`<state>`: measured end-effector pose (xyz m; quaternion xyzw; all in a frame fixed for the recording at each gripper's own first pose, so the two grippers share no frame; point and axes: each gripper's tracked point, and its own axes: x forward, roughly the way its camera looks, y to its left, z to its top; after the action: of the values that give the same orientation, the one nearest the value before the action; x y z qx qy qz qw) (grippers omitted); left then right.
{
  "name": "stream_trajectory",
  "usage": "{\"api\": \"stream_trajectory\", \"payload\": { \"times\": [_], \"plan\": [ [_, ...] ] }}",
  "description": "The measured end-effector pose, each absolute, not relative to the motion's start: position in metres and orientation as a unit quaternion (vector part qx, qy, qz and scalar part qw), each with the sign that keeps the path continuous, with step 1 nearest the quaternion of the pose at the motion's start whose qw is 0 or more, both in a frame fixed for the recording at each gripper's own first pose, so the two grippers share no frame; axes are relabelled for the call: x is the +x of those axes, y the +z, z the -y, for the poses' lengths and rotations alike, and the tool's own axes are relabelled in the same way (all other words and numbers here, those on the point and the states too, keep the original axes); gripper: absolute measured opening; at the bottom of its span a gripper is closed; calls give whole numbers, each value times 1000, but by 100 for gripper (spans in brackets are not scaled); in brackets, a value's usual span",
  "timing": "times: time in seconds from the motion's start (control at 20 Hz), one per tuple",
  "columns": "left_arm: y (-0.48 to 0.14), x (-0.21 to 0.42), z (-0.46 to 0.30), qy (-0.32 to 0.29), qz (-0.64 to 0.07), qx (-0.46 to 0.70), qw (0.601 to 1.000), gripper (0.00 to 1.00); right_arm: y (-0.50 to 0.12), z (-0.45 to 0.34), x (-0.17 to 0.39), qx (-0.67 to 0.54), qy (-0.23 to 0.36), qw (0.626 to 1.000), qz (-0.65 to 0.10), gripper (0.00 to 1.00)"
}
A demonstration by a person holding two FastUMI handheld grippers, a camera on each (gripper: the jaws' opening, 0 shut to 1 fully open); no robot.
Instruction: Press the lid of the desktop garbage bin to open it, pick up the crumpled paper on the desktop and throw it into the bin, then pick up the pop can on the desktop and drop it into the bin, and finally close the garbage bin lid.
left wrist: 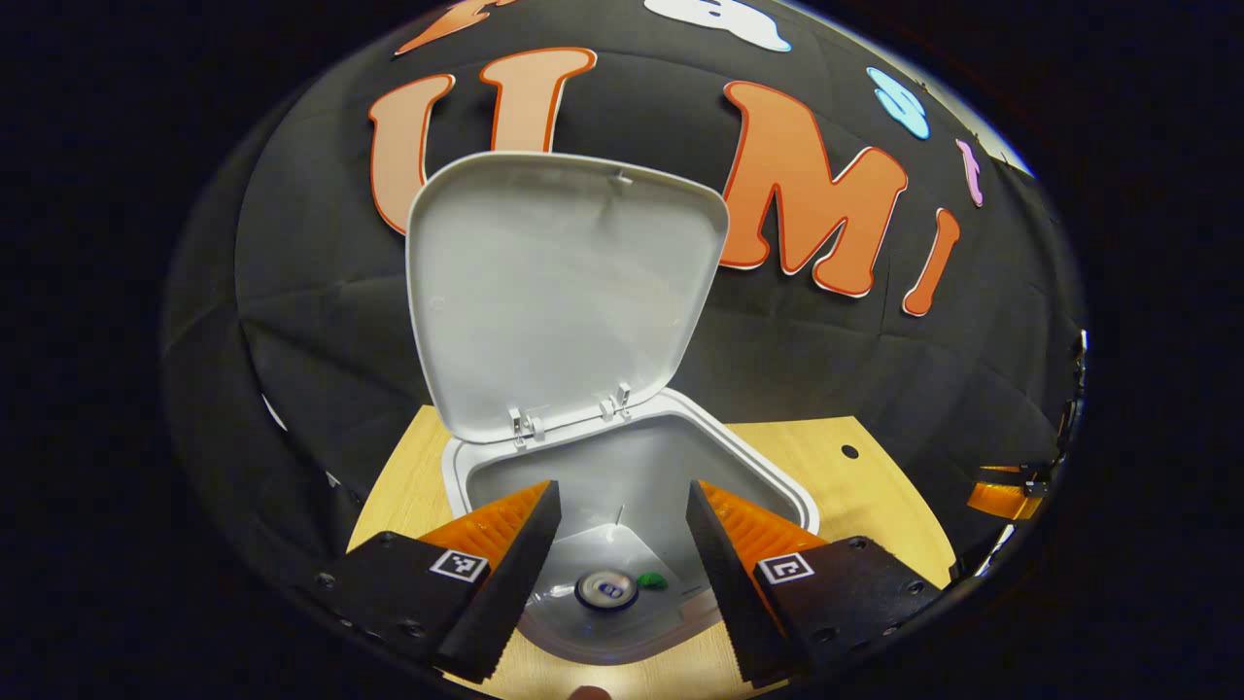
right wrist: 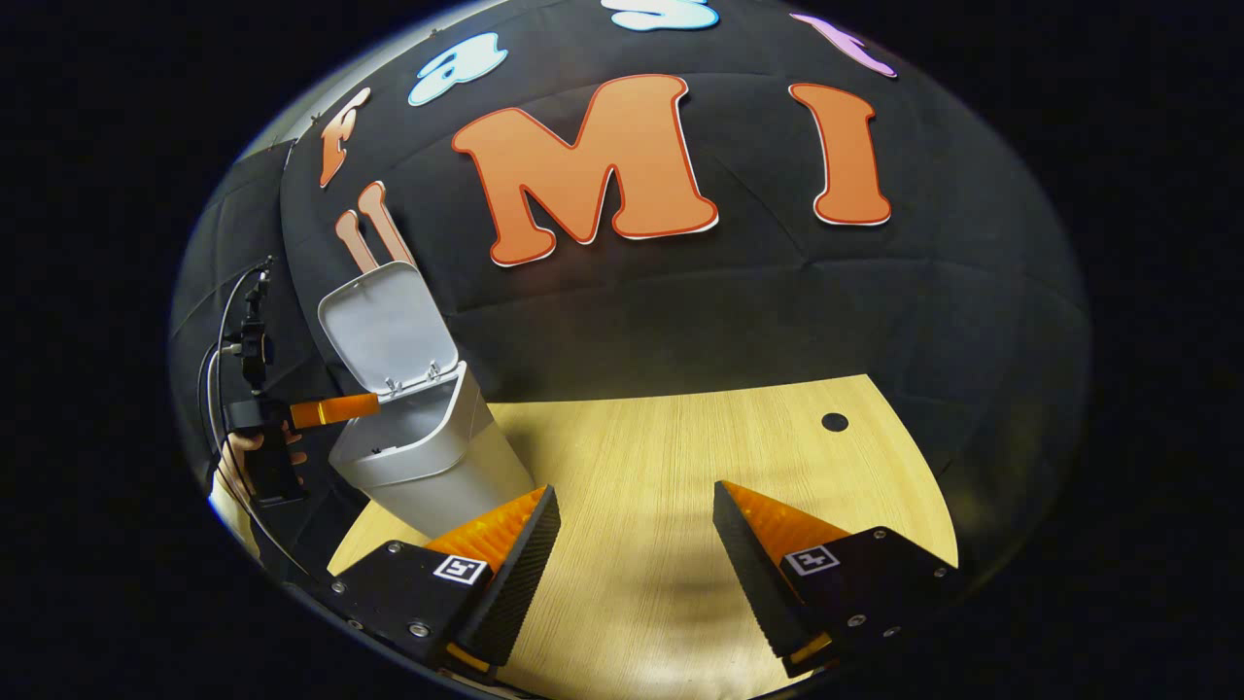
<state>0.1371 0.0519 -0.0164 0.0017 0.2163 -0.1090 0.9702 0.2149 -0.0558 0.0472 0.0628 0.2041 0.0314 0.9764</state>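
Note:
The white desktop bin [left wrist: 637,457] stands with its lid [left wrist: 564,292] swung up and back. Down inside lies the pop can [left wrist: 606,589], top end up, with a small green scrap [left wrist: 652,580] beside it. My left gripper [left wrist: 622,574] hovers open just above the bin's mouth, nothing between its fingers. In the right gripper view the same bin [right wrist: 428,447] stands at the table's left end, lid [right wrist: 389,326] raised, and the left gripper [right wrist: 335,410], held by a hand, reaches over its opening. My right gripper [right wrist: 637,574] is open over bare tabletop, well right of the bin.
The light wooden table [right wrist: 700,467] has a small dark hole [right wrist: 834,422] near its far right corner. The black booth wall rises close behind the bin and table. A cable [right wrist: 219,379] loops from the hand-held left gripper.

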Motion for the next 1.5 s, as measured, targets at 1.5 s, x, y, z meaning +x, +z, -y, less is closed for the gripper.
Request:
{"api": "stream_trajectory", "payload": {
  "times": [1.5],
  "plan": [
    [203, 219, -108, -44, -97, 87, 990, 84, 59, 58, 192, 85, 39, 979, -179, 95]
  ]
}}
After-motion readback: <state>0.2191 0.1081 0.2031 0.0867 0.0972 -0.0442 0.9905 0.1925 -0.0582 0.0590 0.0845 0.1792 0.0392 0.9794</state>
